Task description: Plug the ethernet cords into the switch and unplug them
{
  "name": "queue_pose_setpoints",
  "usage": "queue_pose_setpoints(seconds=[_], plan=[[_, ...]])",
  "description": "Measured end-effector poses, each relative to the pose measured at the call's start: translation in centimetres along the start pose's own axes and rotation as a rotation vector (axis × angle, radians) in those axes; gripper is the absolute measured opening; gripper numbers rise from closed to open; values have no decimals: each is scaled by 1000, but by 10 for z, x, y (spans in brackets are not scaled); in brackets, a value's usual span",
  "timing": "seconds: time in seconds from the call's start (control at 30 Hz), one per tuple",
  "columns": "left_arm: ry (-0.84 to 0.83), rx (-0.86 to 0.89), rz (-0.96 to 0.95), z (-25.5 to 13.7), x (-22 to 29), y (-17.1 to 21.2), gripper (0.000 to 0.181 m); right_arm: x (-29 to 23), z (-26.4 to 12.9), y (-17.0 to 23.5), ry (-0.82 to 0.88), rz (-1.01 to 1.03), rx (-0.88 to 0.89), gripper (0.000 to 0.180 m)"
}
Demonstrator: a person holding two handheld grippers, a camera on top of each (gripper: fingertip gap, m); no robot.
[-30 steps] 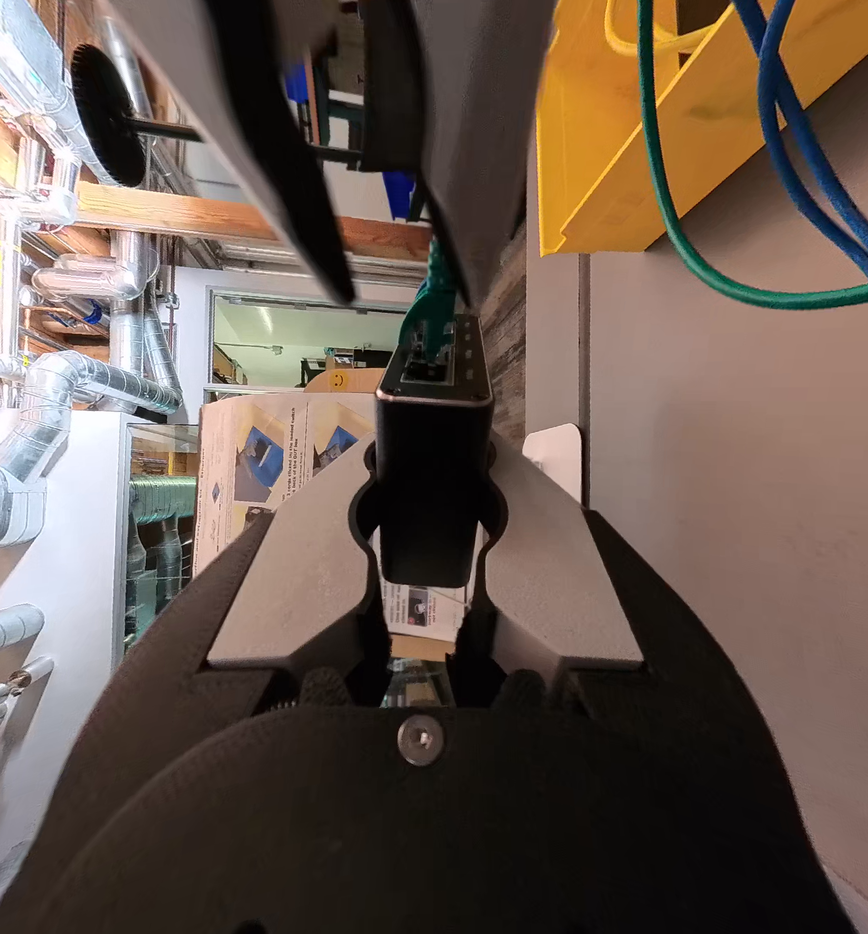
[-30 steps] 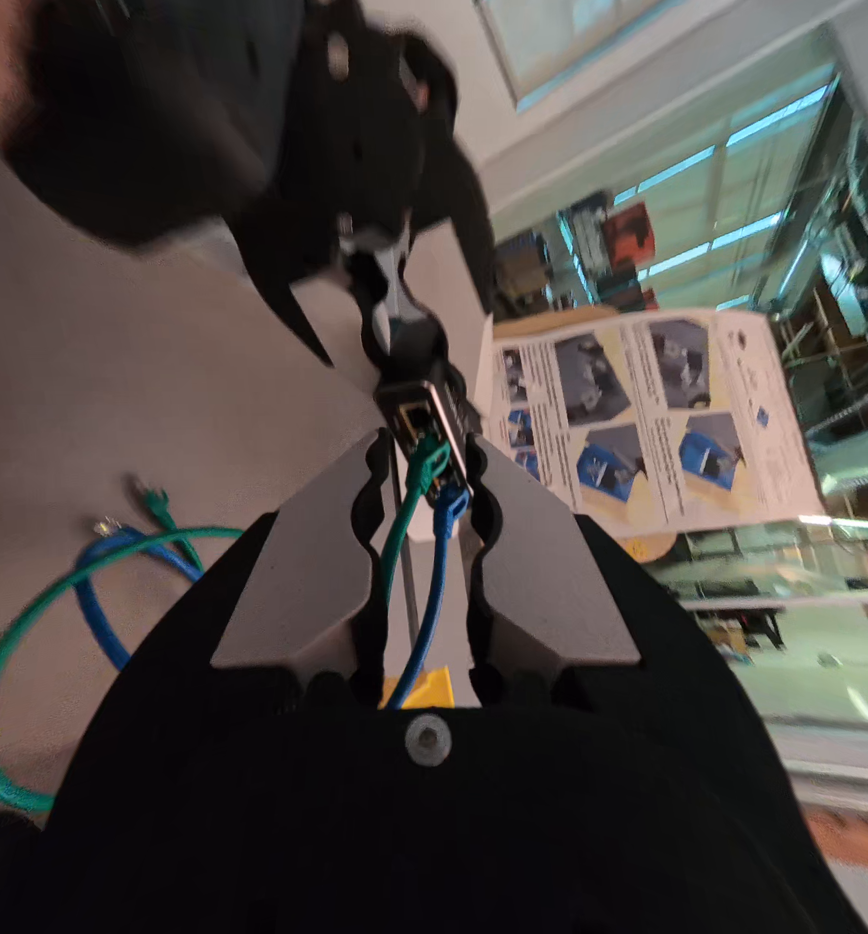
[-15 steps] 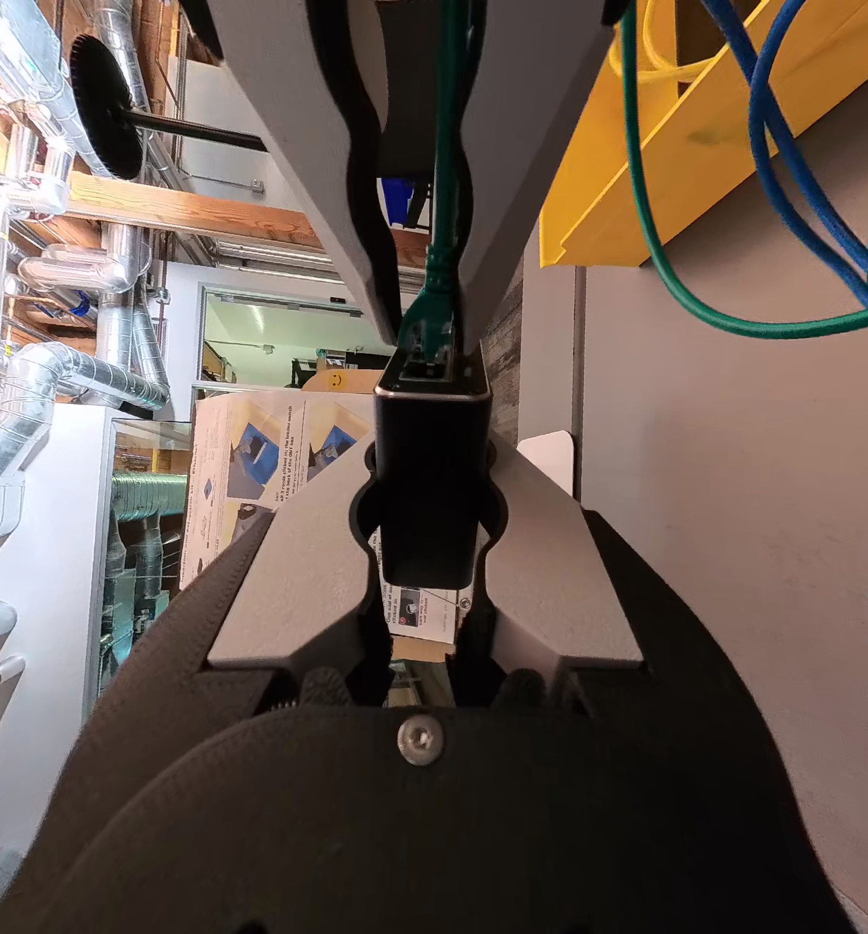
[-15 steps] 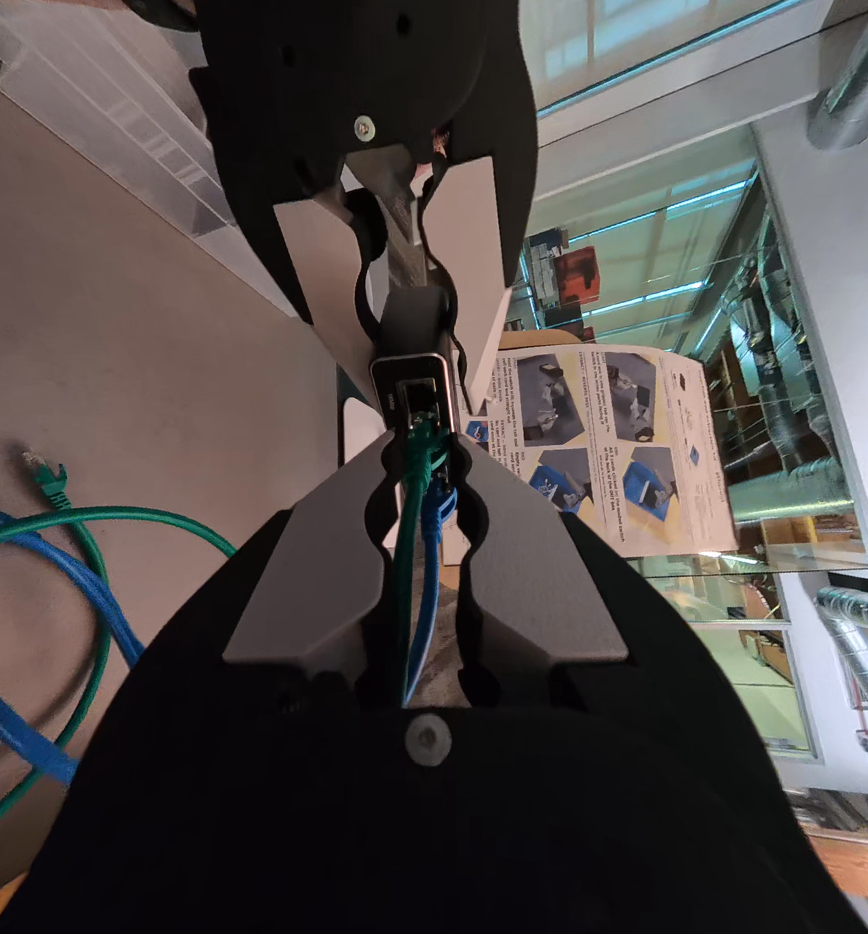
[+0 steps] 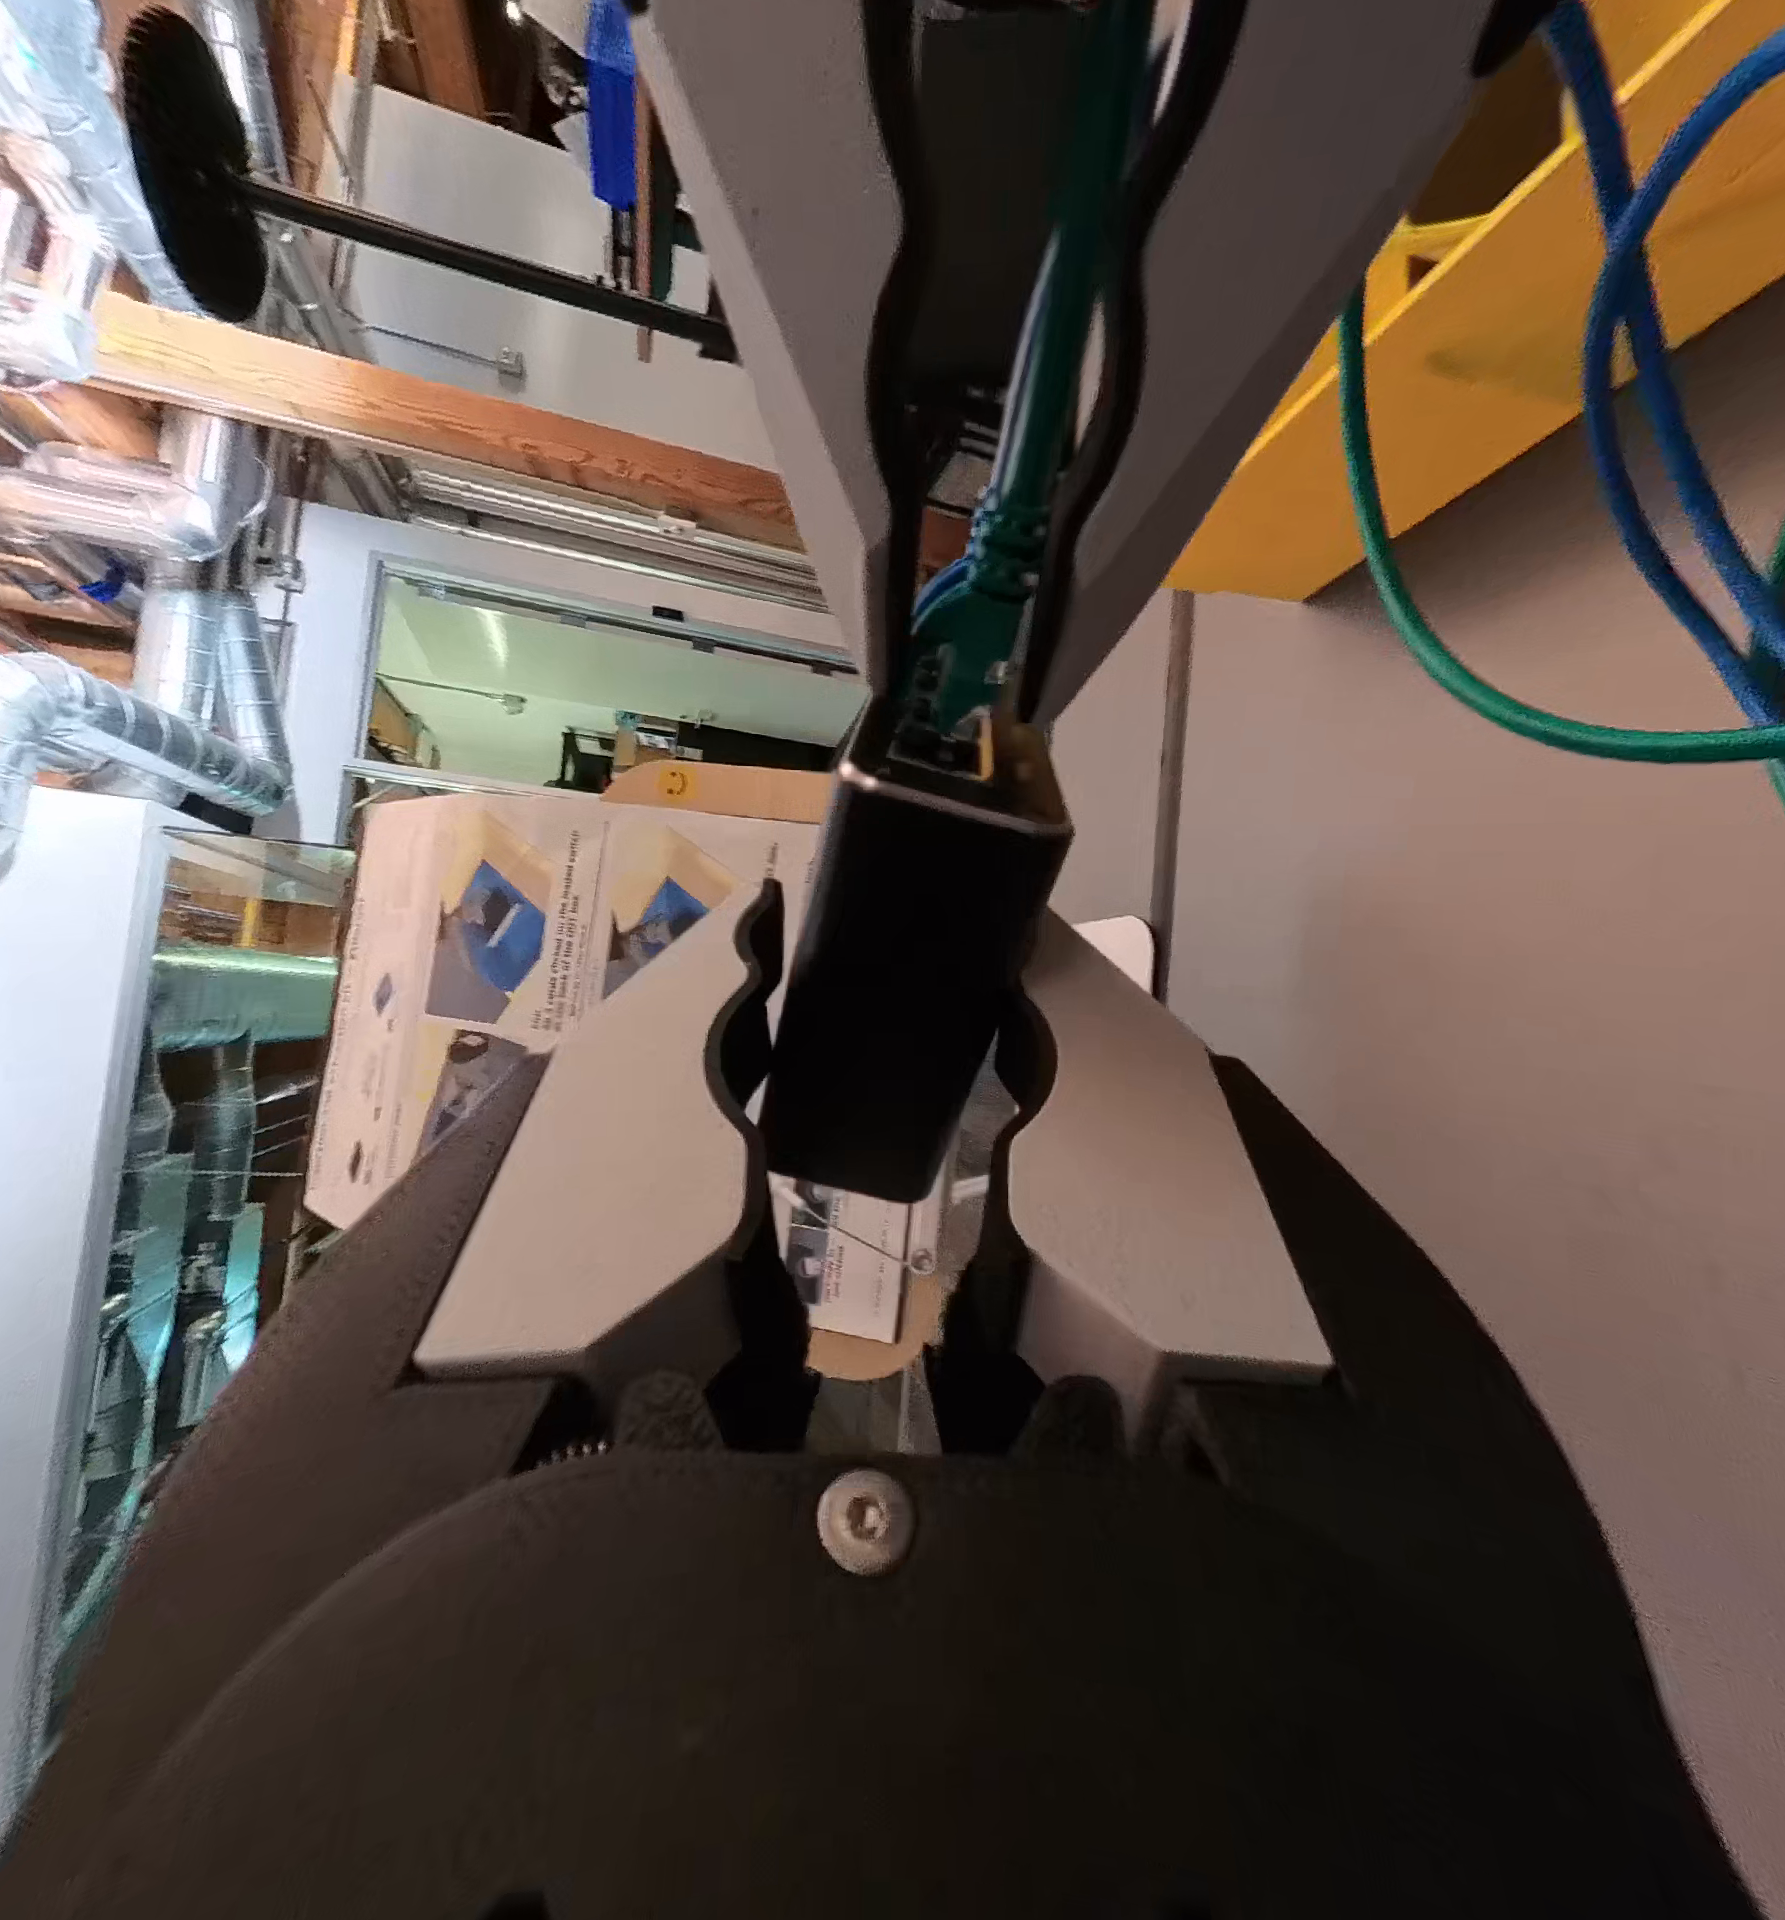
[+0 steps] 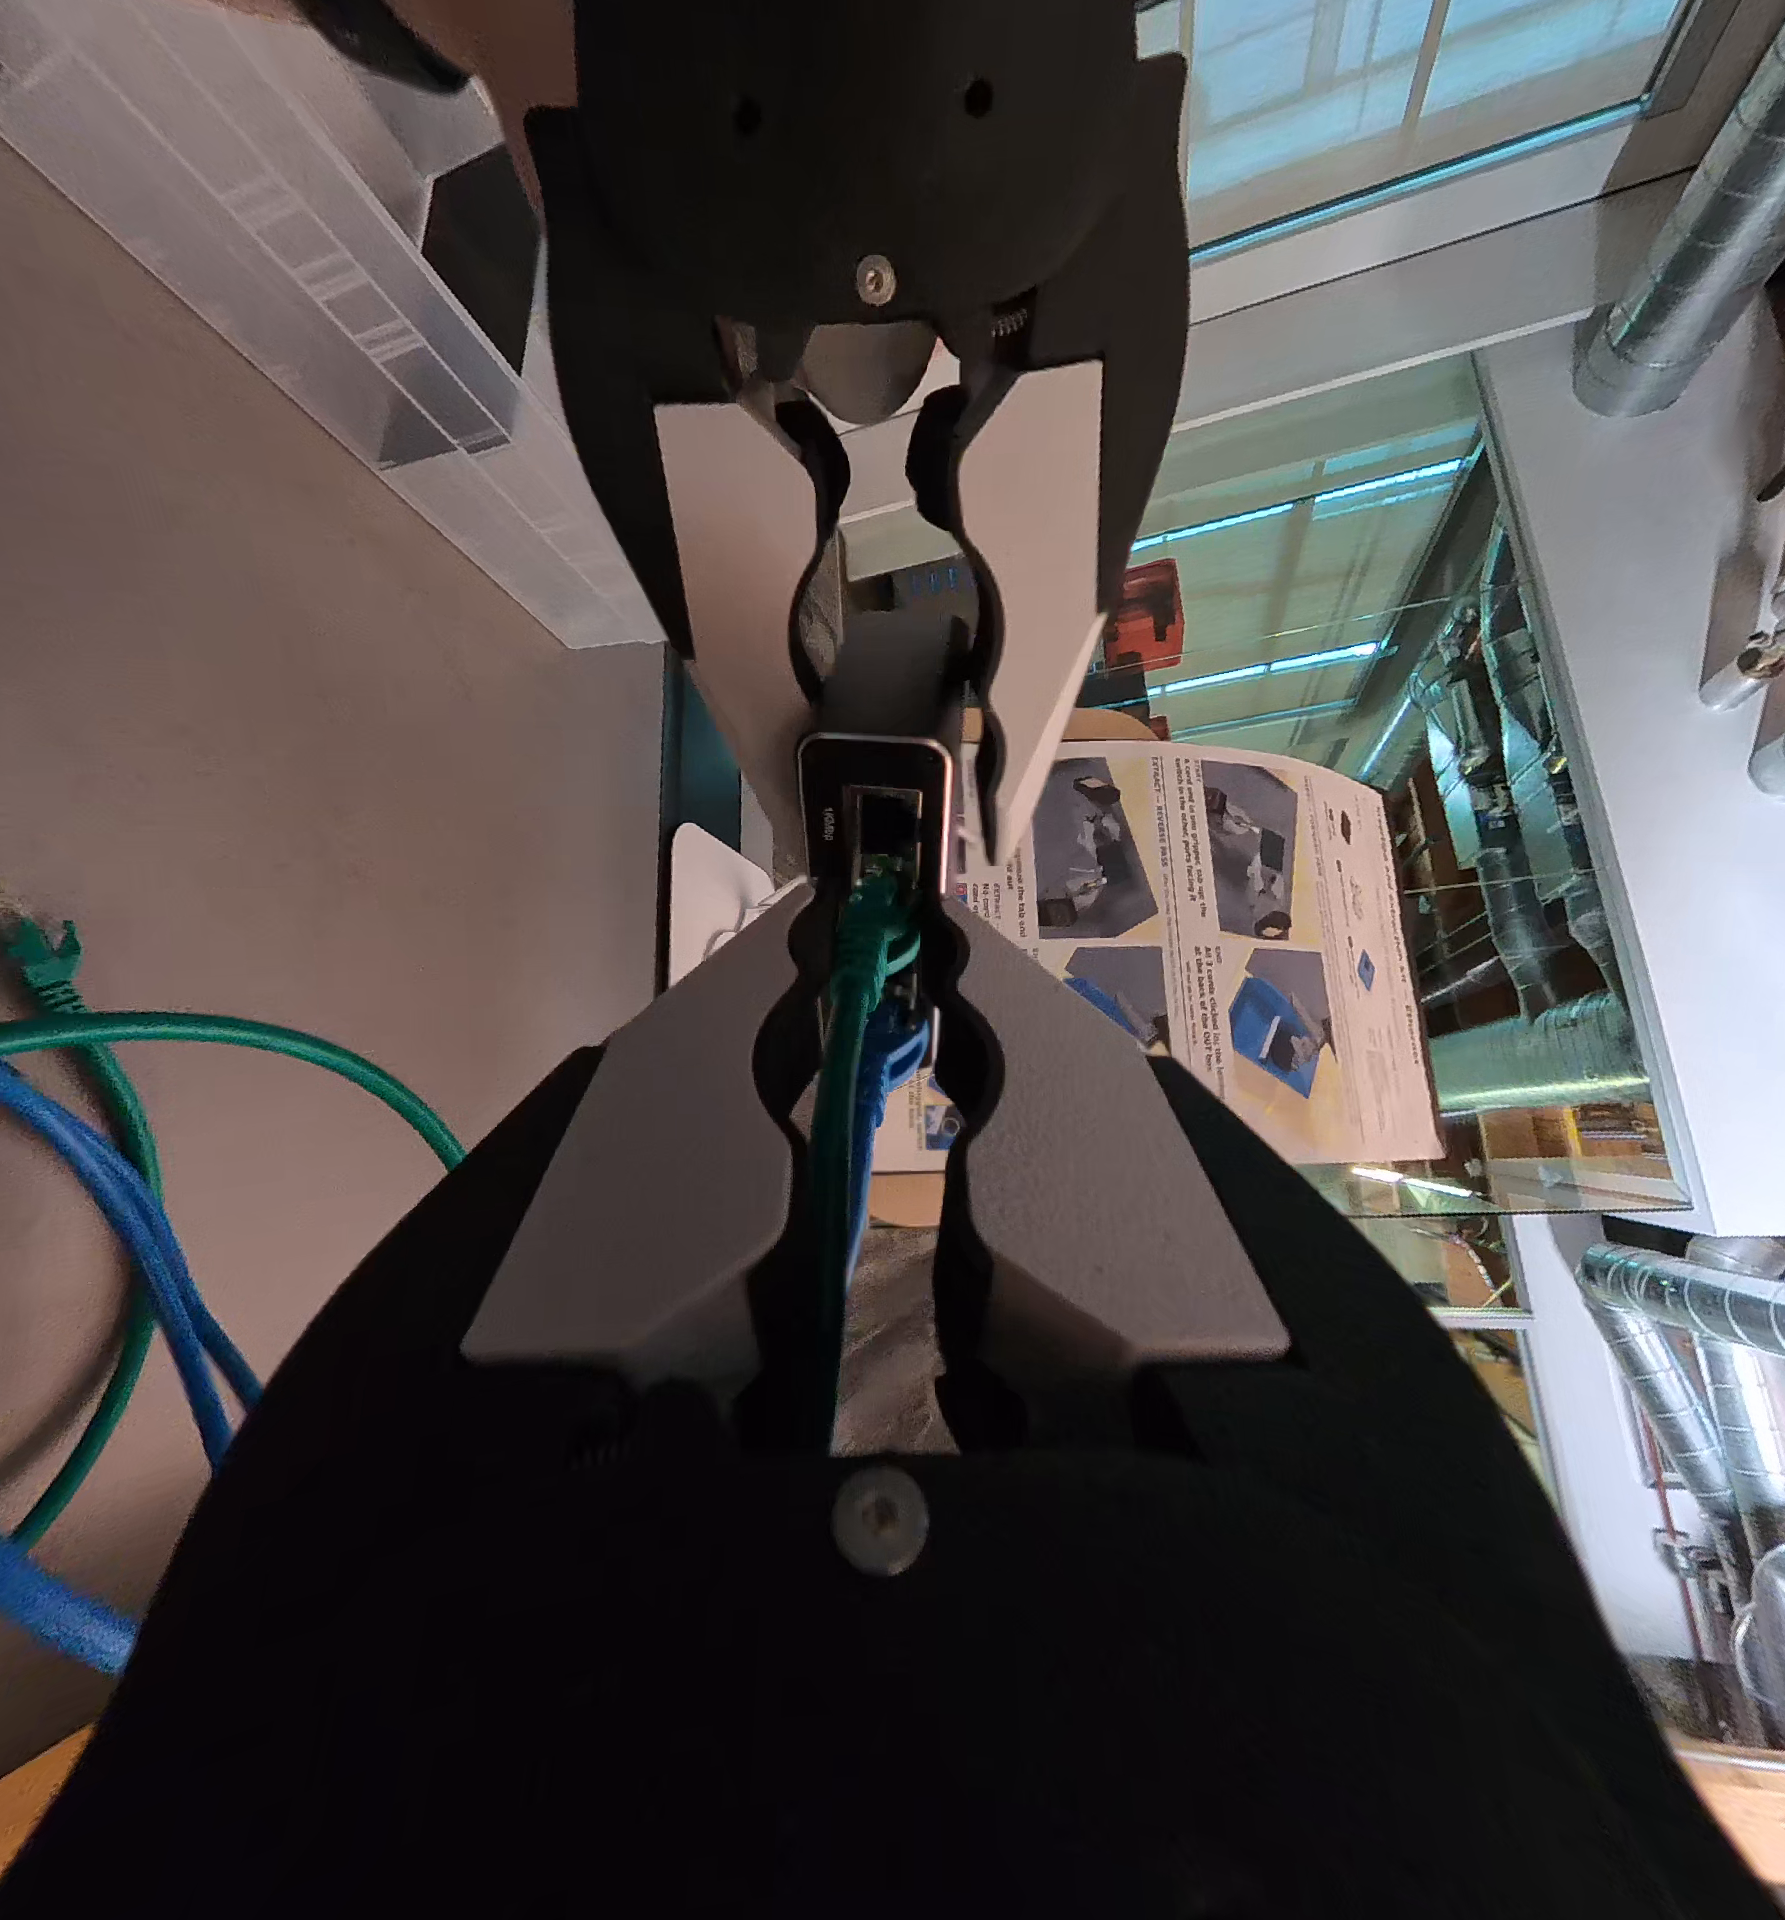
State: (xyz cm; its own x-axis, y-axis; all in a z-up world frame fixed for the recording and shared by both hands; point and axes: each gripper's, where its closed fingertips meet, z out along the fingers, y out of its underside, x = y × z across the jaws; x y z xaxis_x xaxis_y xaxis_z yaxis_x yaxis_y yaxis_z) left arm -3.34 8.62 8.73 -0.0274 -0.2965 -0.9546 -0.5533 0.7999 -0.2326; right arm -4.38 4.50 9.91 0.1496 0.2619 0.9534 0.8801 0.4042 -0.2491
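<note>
My left gripper (image 5: 909, 935) is shut on the black switch (image 5: 909, 987), which sits tilted in its jaws with the port face pointing away. My right gripper (image 6: 872, 914) meets it head-on and is shut on the green cord (image 6: 846, 1049) at its plug, whose tip is in a port of the switch (image 6: 872, 810). The port above it is empty. A blue cord (image 6: 893, 1070) runs between the same fingers to a port behind the green plug. In the left wrist view the right gripper (image 5: 981, 675) comes from above with the green cord (image 5: 1002, 582) in it. The left gripper (image 6: 893, 821) shows at the top of the right wrist view.
Loose green and blue cords (image 6: 129, 1122) loop on the grey table, with a free green plug (image 6: 41, 951). A yellow bin (image 5: 1490, 312) holds more cords. A clear plastic tray (image 6: 244, 260) and a printed instruction sheet (image 6: 1231, 935) stand nearby. The gap from one gripper's tips to the other's is roughly 4 cm.
Both grippers have turned together. The right gripper's fingers have moved closer to the switch face and narrowed around the green plug. The switch now leans to one side in the left jaws.
</note>
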Motion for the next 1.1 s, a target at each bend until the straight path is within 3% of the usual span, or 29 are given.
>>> queue_pose_setpoints(seconds=[0.13,0.8,1.1], plan=[[-15,-23,28,4,-1,-2,40,-5,-3,6,-47,58,-34,16],[251,16,-139,37,42,9,40,-33,7,38,-200,135,-173,15],[289,-9,-100,40,55,6,40,-46,1,43,-281,151,-194,15]])
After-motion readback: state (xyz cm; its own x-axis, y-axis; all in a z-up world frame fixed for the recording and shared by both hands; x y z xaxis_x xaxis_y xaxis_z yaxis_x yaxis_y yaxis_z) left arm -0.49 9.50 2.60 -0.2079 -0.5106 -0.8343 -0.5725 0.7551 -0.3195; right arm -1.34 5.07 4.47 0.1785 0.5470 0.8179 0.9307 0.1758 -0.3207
